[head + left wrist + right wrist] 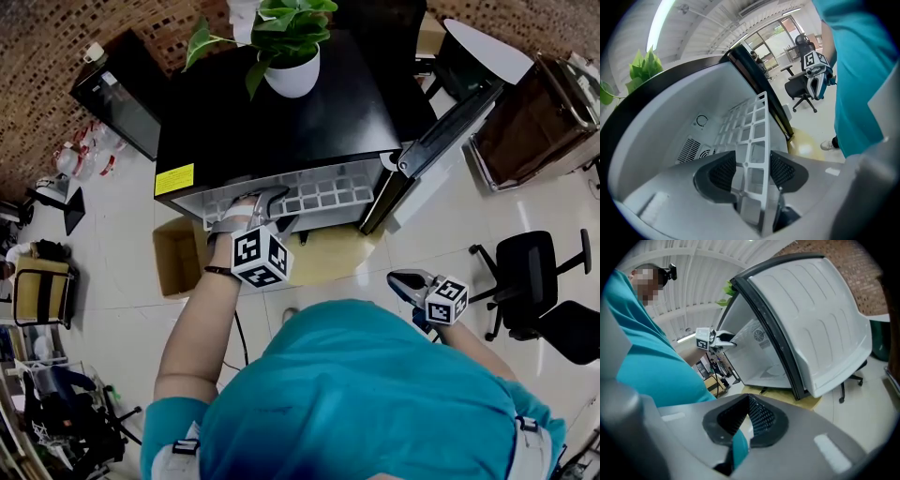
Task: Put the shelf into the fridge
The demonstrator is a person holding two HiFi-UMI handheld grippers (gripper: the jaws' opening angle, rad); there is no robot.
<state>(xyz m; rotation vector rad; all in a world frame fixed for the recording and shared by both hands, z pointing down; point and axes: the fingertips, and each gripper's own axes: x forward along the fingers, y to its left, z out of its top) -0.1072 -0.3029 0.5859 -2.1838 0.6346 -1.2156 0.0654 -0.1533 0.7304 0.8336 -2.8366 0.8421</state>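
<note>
Jaws of the left gripper (752, 171) stand about half open, one pad on each side of the white grid shelf (752, 131), and as far as I can see the pads do not press on it. The right gripper (749, 404) has its jaws together and holds nothing; it hangs low beside the person, well apart from the fridge (272, 122).

The shelf lies partly inside the fridge, with its front edge out of the opening. I judge that the step in hand is the seating of the shelf — it is placed but maybe not fully pushed in. The next move probably calls for a level push on the front edge, so that both sides slide evenly, and then for taking the gripper out without catching the grid.

The fridge stands on a yellowish mat (328, 258) on a pale floor (122, 206), its door (441, 131) swung open to the right and a potted plant (291, 56) on top. A cardboard box (173, 258) sits beside it and a black office chair (534, 272) further right — behind is a brick wall.
</note>
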